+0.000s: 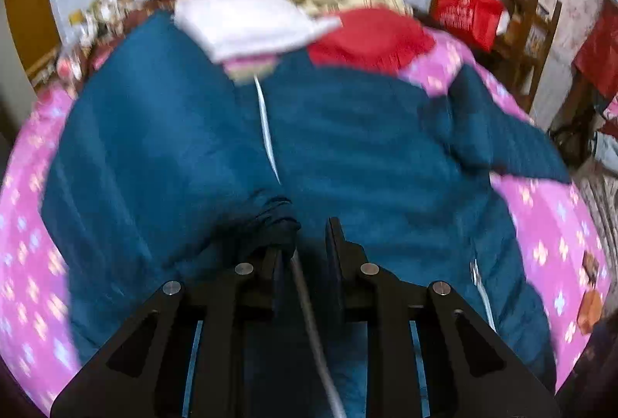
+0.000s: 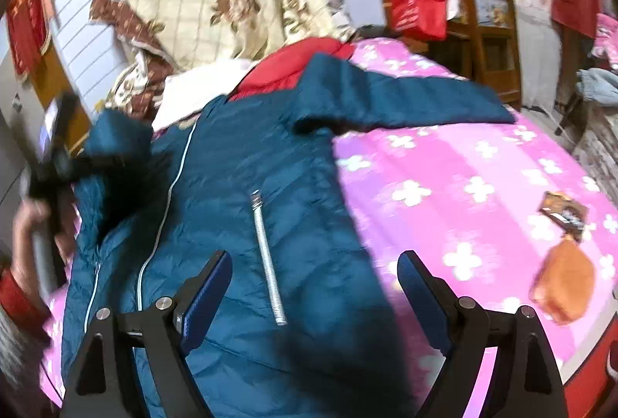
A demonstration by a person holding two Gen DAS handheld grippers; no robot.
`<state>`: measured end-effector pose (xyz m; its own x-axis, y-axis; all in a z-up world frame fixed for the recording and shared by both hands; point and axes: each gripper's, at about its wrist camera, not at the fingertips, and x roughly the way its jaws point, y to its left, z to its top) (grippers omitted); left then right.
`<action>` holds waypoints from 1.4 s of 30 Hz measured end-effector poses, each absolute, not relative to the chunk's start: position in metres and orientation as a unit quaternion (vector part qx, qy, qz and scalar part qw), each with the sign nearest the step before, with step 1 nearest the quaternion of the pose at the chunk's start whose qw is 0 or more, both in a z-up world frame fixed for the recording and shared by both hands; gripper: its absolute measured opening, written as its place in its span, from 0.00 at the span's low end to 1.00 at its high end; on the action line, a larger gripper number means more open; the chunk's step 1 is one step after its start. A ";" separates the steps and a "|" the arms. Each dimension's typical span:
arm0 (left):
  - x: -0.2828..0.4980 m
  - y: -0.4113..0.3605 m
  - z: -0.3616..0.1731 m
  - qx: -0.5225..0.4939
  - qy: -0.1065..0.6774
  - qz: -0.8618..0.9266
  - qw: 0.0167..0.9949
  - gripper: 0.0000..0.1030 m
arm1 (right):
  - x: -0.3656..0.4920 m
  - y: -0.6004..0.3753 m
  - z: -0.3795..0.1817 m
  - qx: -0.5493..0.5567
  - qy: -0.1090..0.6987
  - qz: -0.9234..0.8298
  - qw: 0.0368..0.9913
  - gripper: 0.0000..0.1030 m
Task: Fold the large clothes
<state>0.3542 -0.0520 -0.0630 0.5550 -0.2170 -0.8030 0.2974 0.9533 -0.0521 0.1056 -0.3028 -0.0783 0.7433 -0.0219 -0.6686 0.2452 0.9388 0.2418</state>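
One blue jacket lies on the bed. Your left gripper pinches its one folded-in sleeve; your right gripper hovers, jaws wide apart.

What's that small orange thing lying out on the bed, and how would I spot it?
Start from the pink flowered bedspread and the big teal jacket spread over it. Look past the jacket's edge to the open bedspread on the right: the flat orange pouch lies there, just below a small dark brown packet. It is the only plain orange item.
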 end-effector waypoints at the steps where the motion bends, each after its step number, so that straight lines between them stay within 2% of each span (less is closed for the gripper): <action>1: 0.354 -0.051 -0.068 0.039 0.455 -0.145 0.878 0.17 | 0.100 -0.308 -0.074 0.159 0.345 -0.078 0.922 0.83; 5: 0.323 -0.043 -0.090 0.037 0.476 -0.148 0.866 0.18 | 0.089 -0.315 -0.063 0.162 0.339 -0.082 0.923 0.83; 9: 0.276 -0.022 -0.082 0.053 0.443 -0.161 0.880 0.28 | 0.088 -0.307 -0.051 0.166 0.335 -0.065 0.925 0.83; 12: 0.231 0.005 -0.073 0.060 0.400 -0.164 0.900 0.45 | 0.096 -0.284 -0.037 0.136 0.334 -0.045 0.932 0.83; 13: 0.219 0.015 -0.072 0.063 0.385 -0.155 0.908 0.56 | 0.102 -0.270 -0.032 0.115 0.338 -0.032 0.933 0.83; 14: 0.211 0.024 -0.072 0.065 0.371 -0.142 0.915 0.58 | 0.109 -0.258 -0.029 0.099 0.344 -0.021 0.933 0.83; 17: 0.204 0.061 -0.080 0.059 0.350 -0.078 0.932 0.58 | 0.136 -0.216 -0.025 0.050 0.365 0.020 0.929 0.83; 24: 0.225 0.168 -0.123 -0.043 0.385 0.085 0.918 0.58 | 0.216 -0.092 -0.035 -0.053 0.405 0.116 0.905 0.83; 31: 0.233 0.218 -0.145 -0.099 0.415 0.137 0.894 0.58 | 0.312 0.030 -0.058 -0.065 0.427 0.161 0.887 0.83; 37: 0.243 0.229 -0.162 -0.112 0.436 0.132 0.883 0.58 | 0.380 0.119 -0.109 -0.133 0.458 0.127 0.870 0.83; 38: 0.242 0.227 -0.161 -0.110 0.435 0.131 0.884 0.58 | 0.391 0.126 -0.120 -0.147 0.462 0.104 0.868 0.80; 39: 0.240 0.226 -0.160 -0.108 0.433 0.130 0.885 0.58 | 0.399 0.129 -0.126 -0.161 0.466 0.087 0.866 0.74; 40: 0.240 0.226 -0.160 -0.108 0.433 0.129 0.886 0.58 | 0.404 0.131 -0.130 -0.181 0.466 0.073 0.863 0.48; 41: 0.240 0.226 -0.161 -0.108 0.434 0.128 0.885 0.58 | 0.406 0.128 -0.128 -0.191 0.466 0.068 0.861 0.31; 42: 0.240 0.227 -0.161 -0.112 0.435 0.126 0.884 0.58 | 0.410 0.124 -0.124 -0.192 0.467 0.070 0.860 0.25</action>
